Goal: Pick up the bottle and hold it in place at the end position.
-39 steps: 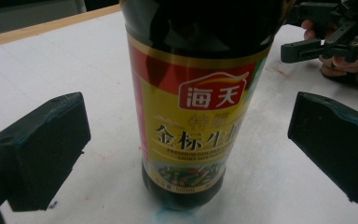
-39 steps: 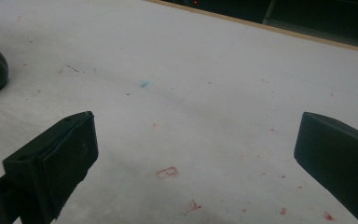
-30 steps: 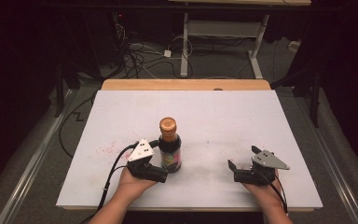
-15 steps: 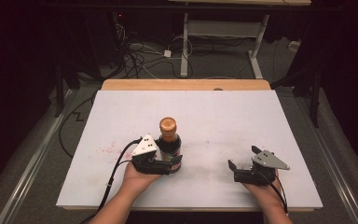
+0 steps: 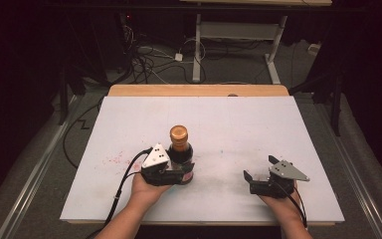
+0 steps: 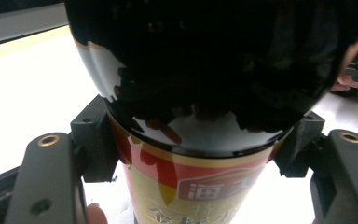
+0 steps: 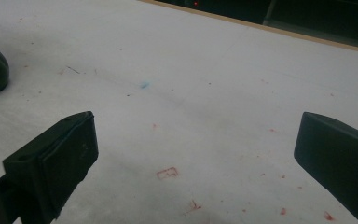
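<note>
Both tongs are seen low over the near part of the white table (image 5: 288, 124). Since a second ago, the left gripper (image 5: 181, 175) has been swung in from the bottle's left and its jaws have just been closing; the dark bottle (image 5: 180, 152) is now clamped between them at its labelled lower body. A secure hold is judged made, so lifting looks possible next. The bottle is kept upright, left of centre, its bronze cap (image 5: 178, 133) above the gripper. The right gripper (image 5: 256, 180) is held wide and empty, well apart to the right.
</note>
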{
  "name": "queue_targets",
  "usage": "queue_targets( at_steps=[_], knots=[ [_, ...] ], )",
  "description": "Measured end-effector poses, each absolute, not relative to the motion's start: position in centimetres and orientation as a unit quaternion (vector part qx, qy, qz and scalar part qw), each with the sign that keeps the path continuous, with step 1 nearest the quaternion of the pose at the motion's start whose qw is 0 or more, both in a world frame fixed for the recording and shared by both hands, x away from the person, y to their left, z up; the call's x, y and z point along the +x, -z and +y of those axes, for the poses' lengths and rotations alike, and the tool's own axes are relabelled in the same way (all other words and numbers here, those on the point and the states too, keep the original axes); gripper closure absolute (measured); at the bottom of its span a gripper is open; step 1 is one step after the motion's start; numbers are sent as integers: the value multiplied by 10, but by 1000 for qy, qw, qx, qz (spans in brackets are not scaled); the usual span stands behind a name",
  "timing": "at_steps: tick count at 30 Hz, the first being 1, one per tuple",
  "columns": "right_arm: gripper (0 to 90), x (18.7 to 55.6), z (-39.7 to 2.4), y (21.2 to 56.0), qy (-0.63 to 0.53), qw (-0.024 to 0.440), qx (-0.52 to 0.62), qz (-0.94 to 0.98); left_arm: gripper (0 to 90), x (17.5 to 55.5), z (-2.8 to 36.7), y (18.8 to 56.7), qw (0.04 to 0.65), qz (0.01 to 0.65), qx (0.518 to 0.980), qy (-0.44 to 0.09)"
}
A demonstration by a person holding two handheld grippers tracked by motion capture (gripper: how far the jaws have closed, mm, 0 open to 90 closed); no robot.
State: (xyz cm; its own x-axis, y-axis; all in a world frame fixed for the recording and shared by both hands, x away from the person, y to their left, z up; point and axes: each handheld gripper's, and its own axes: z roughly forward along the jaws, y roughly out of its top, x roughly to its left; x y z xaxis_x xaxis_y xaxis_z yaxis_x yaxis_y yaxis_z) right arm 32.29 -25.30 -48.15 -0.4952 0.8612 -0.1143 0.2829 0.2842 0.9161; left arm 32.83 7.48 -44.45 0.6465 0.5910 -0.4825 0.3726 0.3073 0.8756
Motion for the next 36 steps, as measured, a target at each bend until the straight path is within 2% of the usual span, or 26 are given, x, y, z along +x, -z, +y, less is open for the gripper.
queue_targets(
  at_steps=[6,8,10,12,36],
  knots=[
    [3,323,-253,481,-456,316,390,734,287,332,73,439,698,413,580,-79],
    [3,323,-253,481,-457,316,390,734,287,335,70,435,706,421,564,-73],
    [3,323,-253,481,-457,316,390,734,287,337,72,434,701,411,578,-78],
    [3,323,-253,481,-458,315,391,734,287,341,70,432,704,415,572,-75],
    [3,322,-254,481,-461,315,389,733,286,403,53,422,706,420,565,-81]
  ],
)
